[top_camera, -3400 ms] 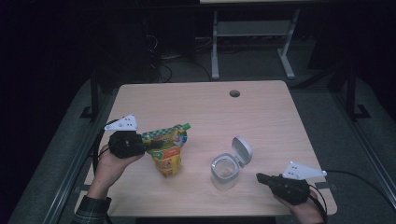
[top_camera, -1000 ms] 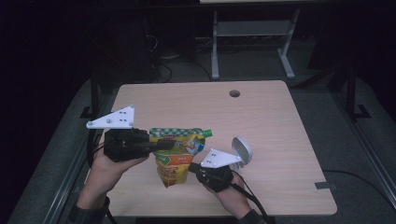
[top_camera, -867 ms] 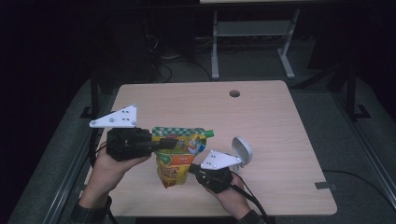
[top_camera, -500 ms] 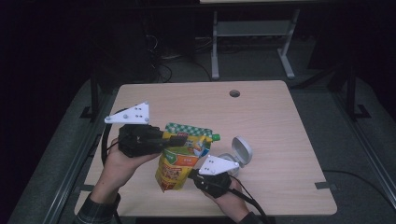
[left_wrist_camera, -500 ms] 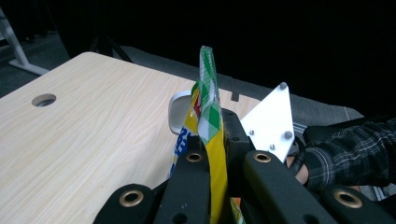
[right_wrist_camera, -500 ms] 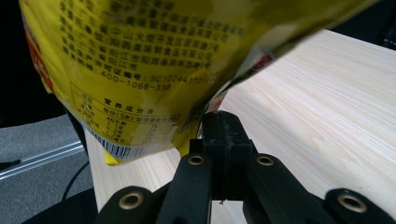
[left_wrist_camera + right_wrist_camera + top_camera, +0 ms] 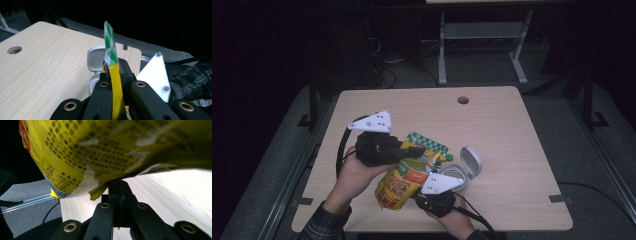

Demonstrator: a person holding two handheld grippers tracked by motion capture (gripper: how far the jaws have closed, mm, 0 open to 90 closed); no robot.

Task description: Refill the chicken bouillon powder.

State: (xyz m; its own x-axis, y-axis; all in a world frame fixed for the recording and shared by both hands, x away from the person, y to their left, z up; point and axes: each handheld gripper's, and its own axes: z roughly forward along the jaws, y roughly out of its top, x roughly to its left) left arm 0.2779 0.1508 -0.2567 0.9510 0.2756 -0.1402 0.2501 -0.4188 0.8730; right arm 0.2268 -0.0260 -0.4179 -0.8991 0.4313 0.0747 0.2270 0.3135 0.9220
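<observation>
snack bag (image 7: 404, 182) is off the table, tilted, held between both grippers over the near middle of the table (image 7: 512, 130), mouth end leaning toward the open white tub (image 7: 459, 172) with its flip lid up.

left gripper (image 7: 409, 151) is clamped on the bag's top edge; in the left gripper view the yellow film and green checked seal strip (image 7: 110, 47) stand straight up between the closed jaws. right gripper (image 7: 119, 188) is closed on the bag's lower edge, jaws pinched tight on the yellow seam in the right gripper view.

handling, my read: thin soft foil, light, crinkles and folds where pinched, fairly slick. body gives no stiff purchase, so it will sag and swing between the two grips. the flat sealed seams top and bottom are the only stiff parts, so grip there, as it's done now. squeezing the belly risks crushing whatever's inside. the printed back shows scuffed patches (image 7: 87, 180), so the film marks easily.

if this is a pour into the tub, watch the bottom pinch: a small bite on a slick seam could slip as the bag tips.
</observation>
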